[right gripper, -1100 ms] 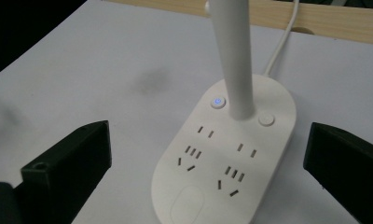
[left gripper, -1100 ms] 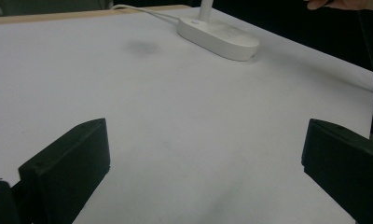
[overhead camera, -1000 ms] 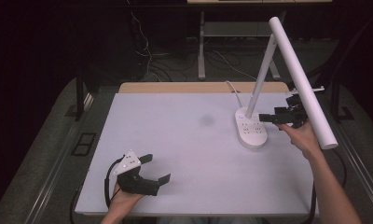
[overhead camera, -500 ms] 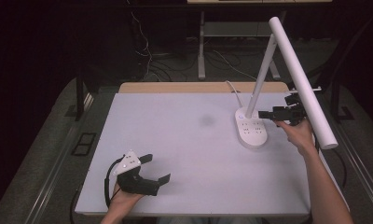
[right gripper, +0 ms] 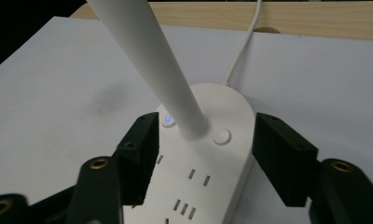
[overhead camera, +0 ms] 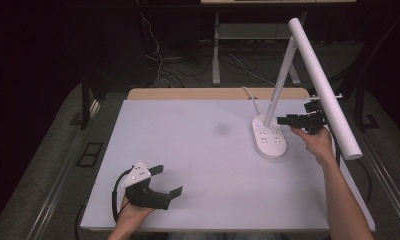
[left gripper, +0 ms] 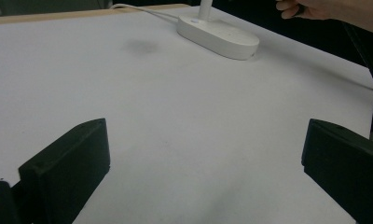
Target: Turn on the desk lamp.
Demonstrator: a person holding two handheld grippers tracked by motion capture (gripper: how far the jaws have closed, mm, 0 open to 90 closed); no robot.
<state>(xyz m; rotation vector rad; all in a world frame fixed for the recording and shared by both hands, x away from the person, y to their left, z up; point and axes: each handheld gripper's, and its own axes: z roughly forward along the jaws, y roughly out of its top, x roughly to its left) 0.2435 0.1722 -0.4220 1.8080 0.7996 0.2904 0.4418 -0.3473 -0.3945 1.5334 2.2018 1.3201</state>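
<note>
Desk lamp base is seen on the right half of the white table, near the far edge. It is an oval white block with socket slots on top, a small blue-lit button and a second round button at its far end. The white stem is seen rising from the base between those two buttons, tilted, with the long white lamp head angled down toward the right edge of the table. A white cord is routed from the back of the base over the wooden far edge.

Right gripper is held above the table just right of the base, pointed at the stem. Its jaws are spread moderately; in the right gripper view the stem foot and base top are framed between them, nothing is gripped. Contact with the base cannot be told.

Left gripper is held at the near left part of the table, well apart from the lamp. Its jaws are spread wide in the left gripper view, only bare table between them.

A faint grey smudge is noted on the table left of the base.
</note>
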